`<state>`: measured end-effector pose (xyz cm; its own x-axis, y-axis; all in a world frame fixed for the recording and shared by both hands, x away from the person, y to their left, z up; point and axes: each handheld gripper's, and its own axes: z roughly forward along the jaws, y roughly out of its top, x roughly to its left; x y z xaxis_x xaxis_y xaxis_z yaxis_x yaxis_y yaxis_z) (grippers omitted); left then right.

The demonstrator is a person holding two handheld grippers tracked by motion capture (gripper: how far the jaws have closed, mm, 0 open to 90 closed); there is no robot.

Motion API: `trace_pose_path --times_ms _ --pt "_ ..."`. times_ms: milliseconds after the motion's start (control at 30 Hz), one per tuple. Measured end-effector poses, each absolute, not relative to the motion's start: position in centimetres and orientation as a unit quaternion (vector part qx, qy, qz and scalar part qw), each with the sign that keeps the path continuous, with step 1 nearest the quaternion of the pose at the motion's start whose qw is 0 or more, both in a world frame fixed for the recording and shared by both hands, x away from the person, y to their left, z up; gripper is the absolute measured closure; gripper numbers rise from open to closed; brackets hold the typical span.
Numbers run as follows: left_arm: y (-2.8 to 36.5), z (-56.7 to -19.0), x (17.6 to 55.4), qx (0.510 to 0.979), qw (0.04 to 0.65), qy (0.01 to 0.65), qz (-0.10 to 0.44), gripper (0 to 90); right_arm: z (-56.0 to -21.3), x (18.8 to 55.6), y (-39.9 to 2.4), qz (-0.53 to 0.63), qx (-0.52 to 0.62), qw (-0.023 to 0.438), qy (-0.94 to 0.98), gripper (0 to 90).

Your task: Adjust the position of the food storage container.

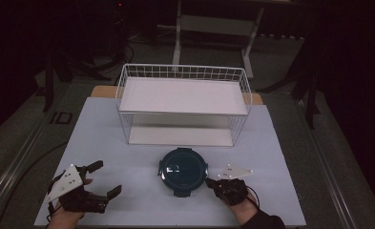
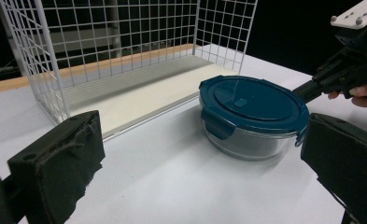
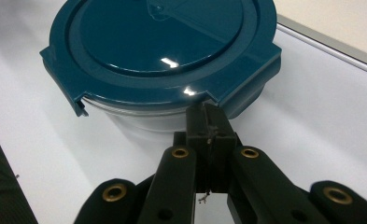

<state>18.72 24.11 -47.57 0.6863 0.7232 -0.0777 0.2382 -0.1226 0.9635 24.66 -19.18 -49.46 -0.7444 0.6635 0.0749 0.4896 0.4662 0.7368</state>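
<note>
Thing: round clear glass container with a dark teal plastic clip-lock lid [image 1: 183, 171]
Lid: on and flat, with a raised rim ring, a small square tab near the middle and a glossy top that catches the light [image 2: 253, 103]
Clips: four side flaps; the one on the near side in the right gripper view juts outward from the rim, and another hangs down against the glass in the left gripper view
Body: see-through wall below the lid; contents cannot be told
Pose: upright, level
Place: on the white bench [image 1: 142, 191], near its front edge, about midway across
</note>
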Motion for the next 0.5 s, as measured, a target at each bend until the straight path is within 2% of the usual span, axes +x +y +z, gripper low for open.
trace_pose_path --times_ms 400,500 --pt "24.09 -47.59 18.73 0.719 0.572 0.334 0.210 0.0 -49.40 24.91 -19.41 0.399 0.346 0.108 0.842 89.8" --pt "24.09 -47.61 18.74 0.720 0.571 0.334 0.210 0.0 -48.69 24.36 -19.57 0.407 0.338 0.121 0.840 88.0"
